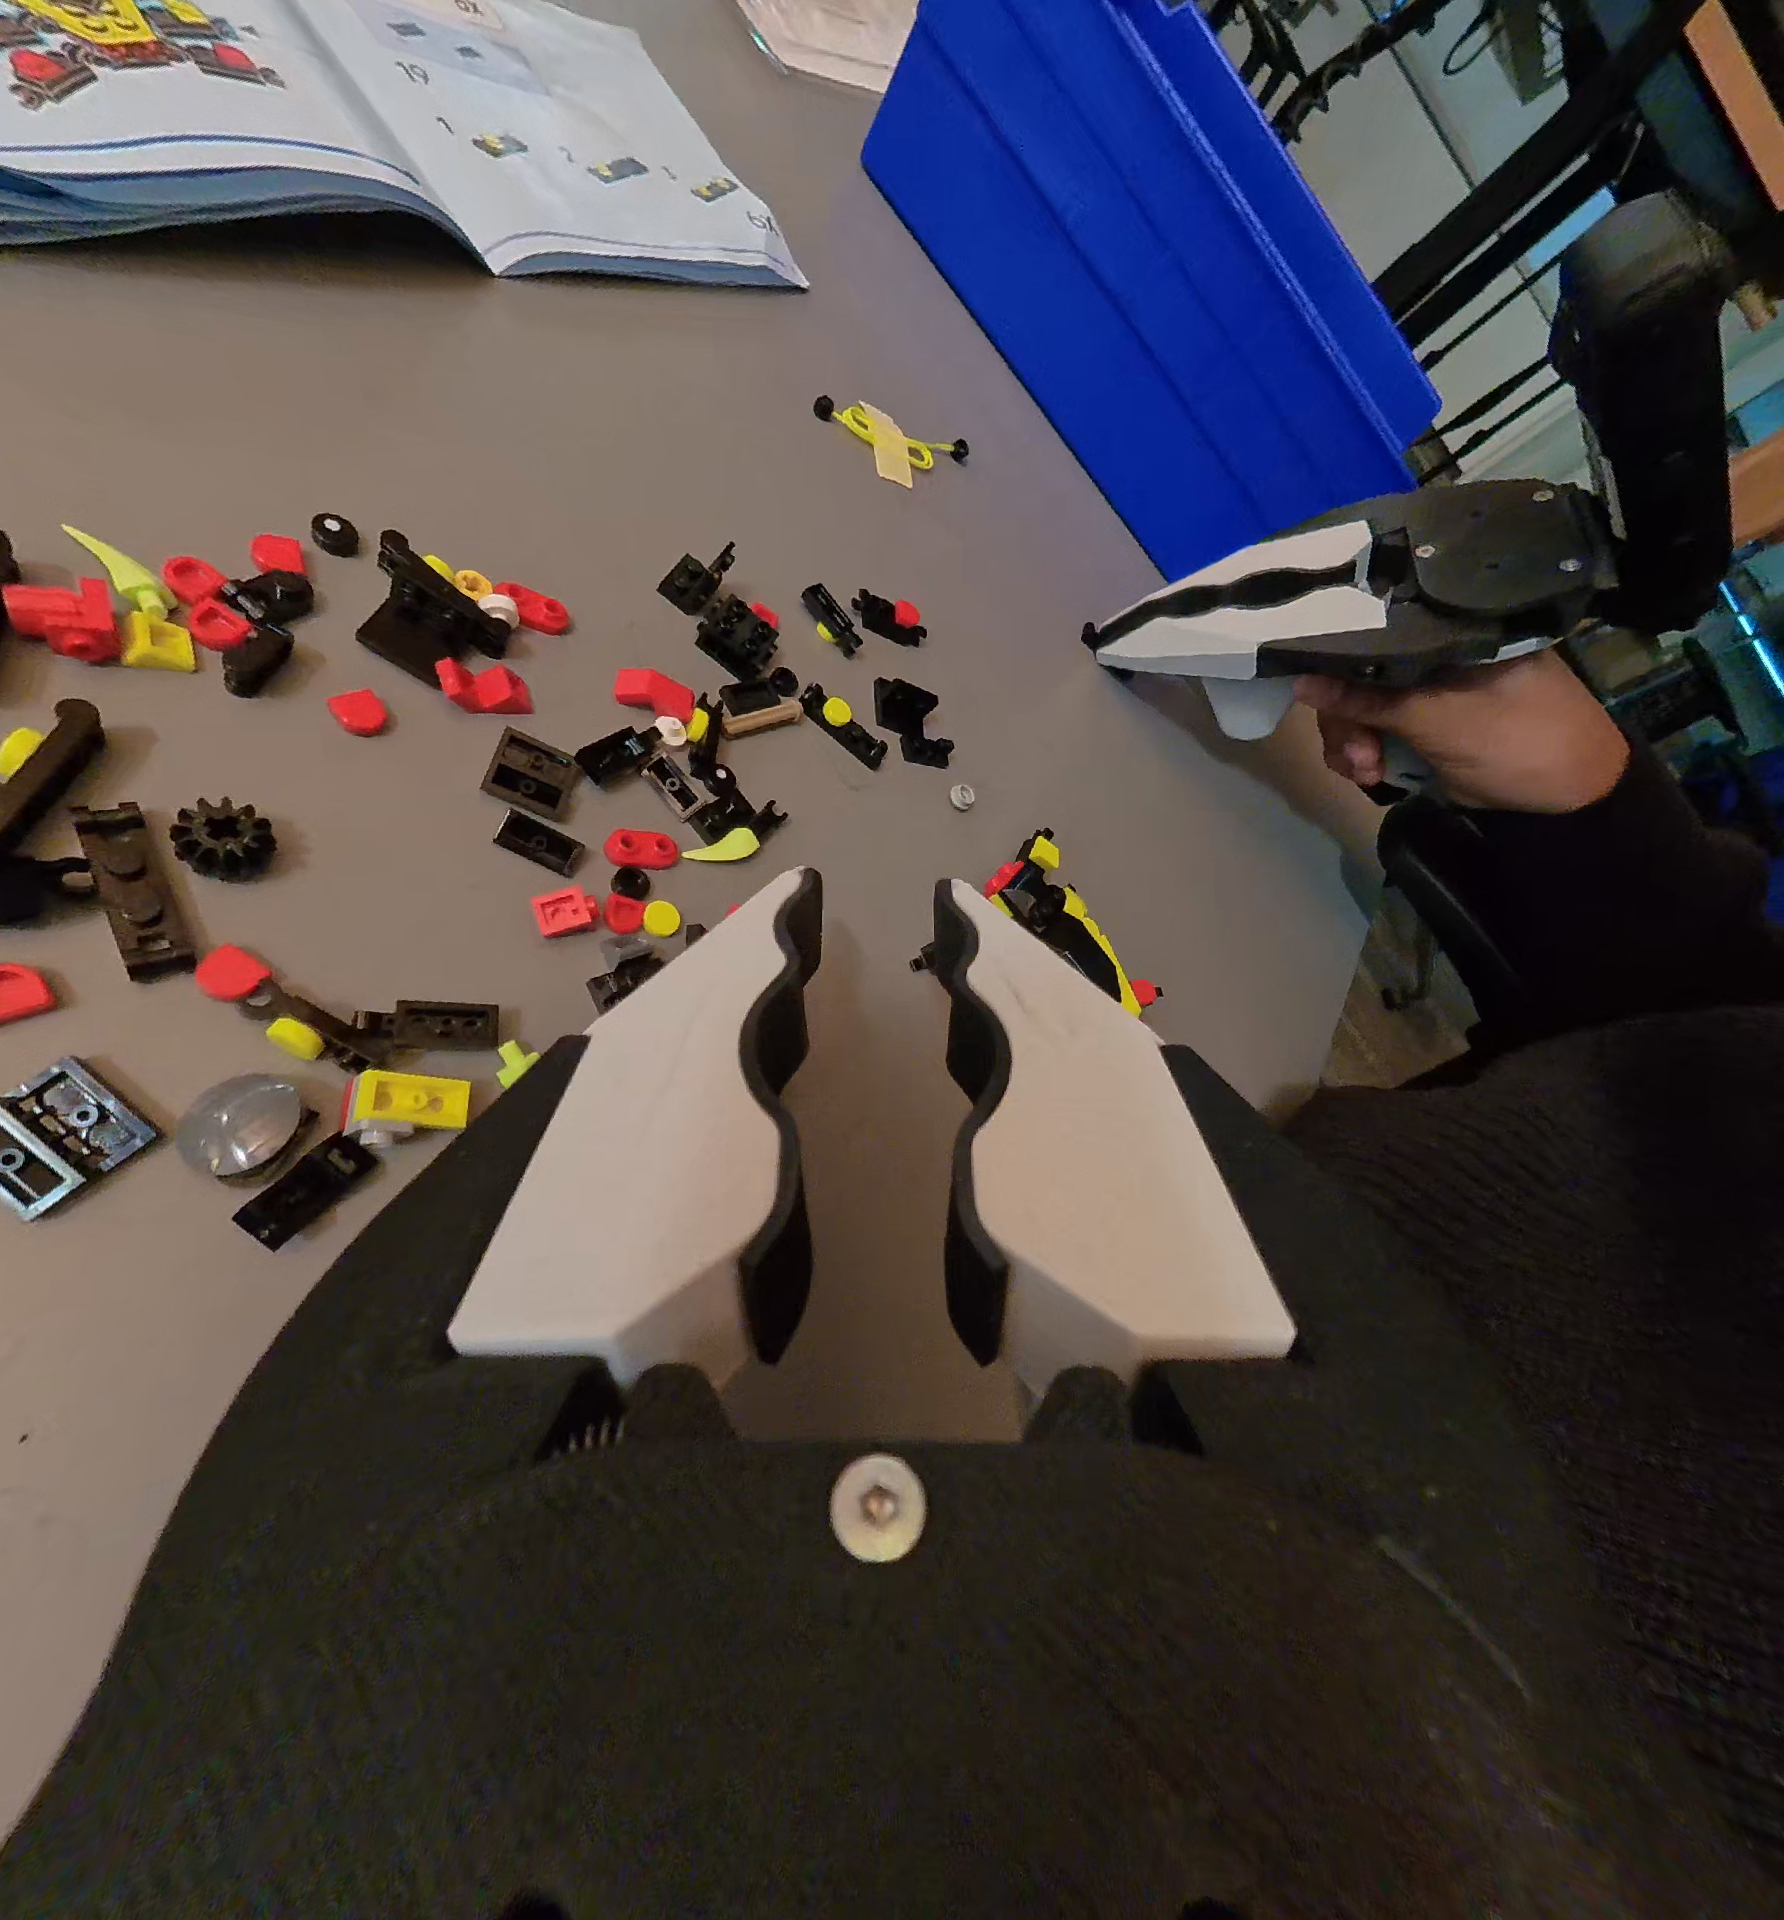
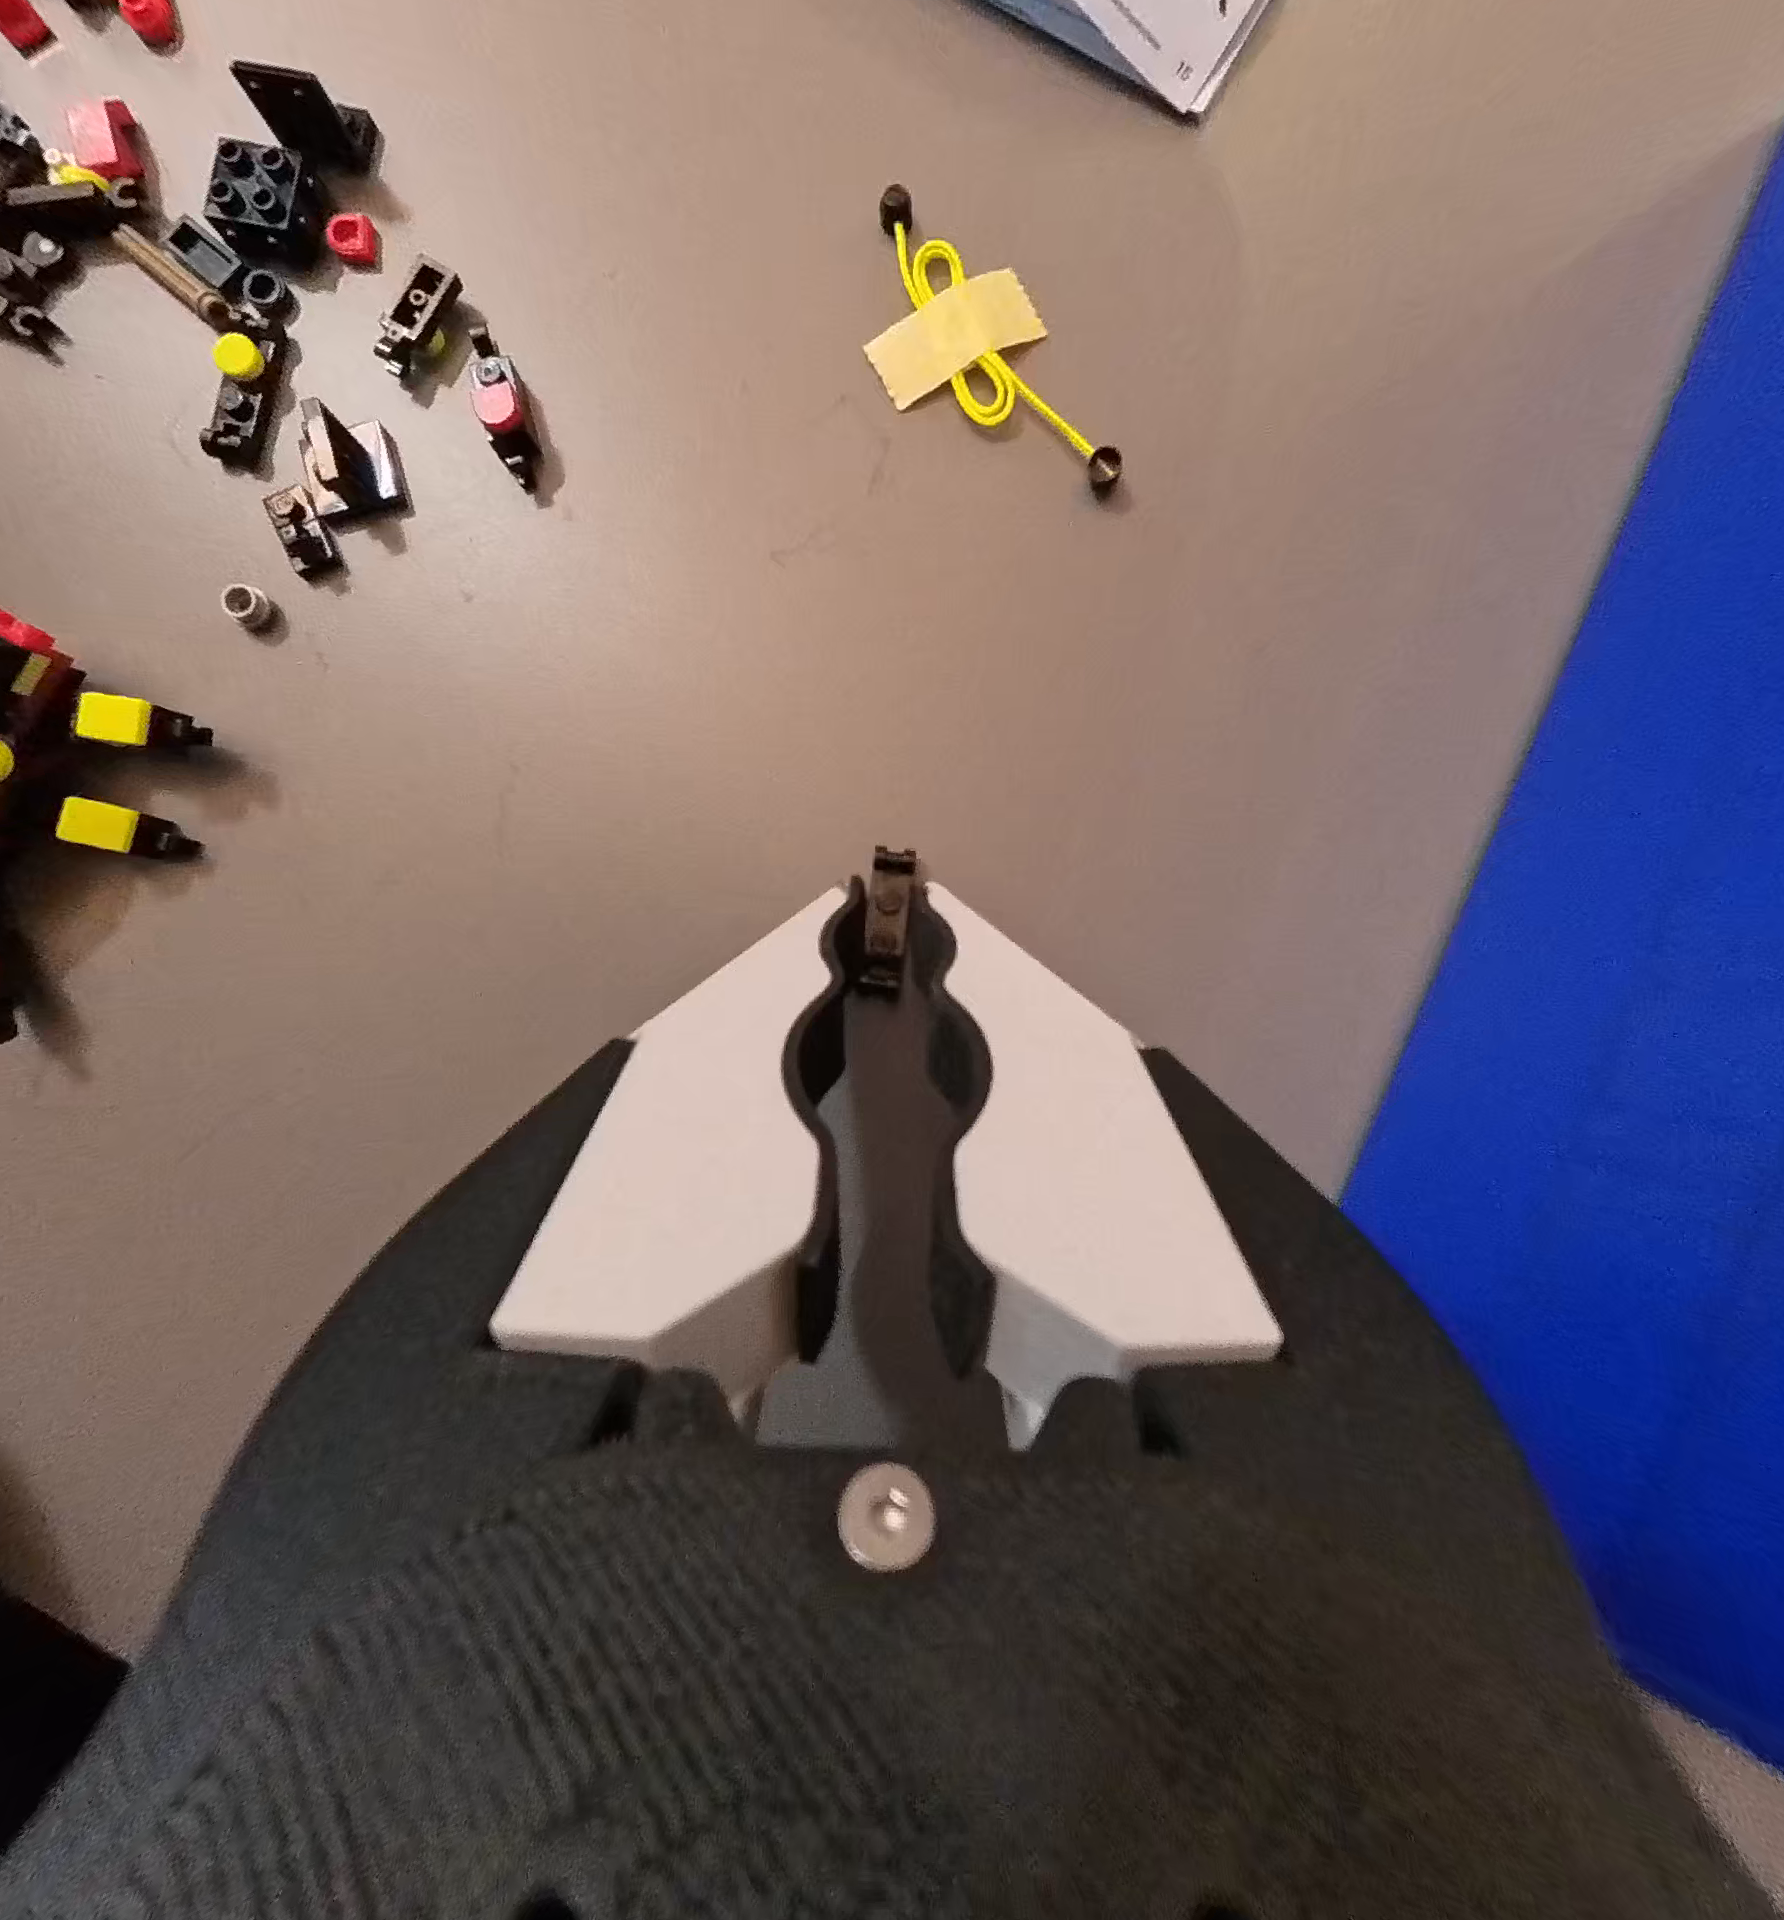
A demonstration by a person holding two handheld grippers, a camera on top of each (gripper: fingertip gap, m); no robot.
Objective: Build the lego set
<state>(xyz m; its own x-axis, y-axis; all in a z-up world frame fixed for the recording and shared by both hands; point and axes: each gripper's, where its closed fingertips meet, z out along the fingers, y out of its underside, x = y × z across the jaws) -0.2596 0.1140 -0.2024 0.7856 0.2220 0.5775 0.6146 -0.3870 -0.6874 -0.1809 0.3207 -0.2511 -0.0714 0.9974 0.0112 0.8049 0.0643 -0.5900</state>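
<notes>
Right wrist view, right claw (image 2: 886, 902) pinching small black studded piece (image 2: 889, 914), upright

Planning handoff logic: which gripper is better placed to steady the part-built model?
Left. The left gripper is open and empty beside the part-built model; the right gripper already pinches a small black piece.

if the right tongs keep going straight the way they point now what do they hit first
Probably bare table first. The right tongs, shut on a small black piece, angle down at it. Farther along that line lies the taped yellow string; depth is unclear.
</notes>
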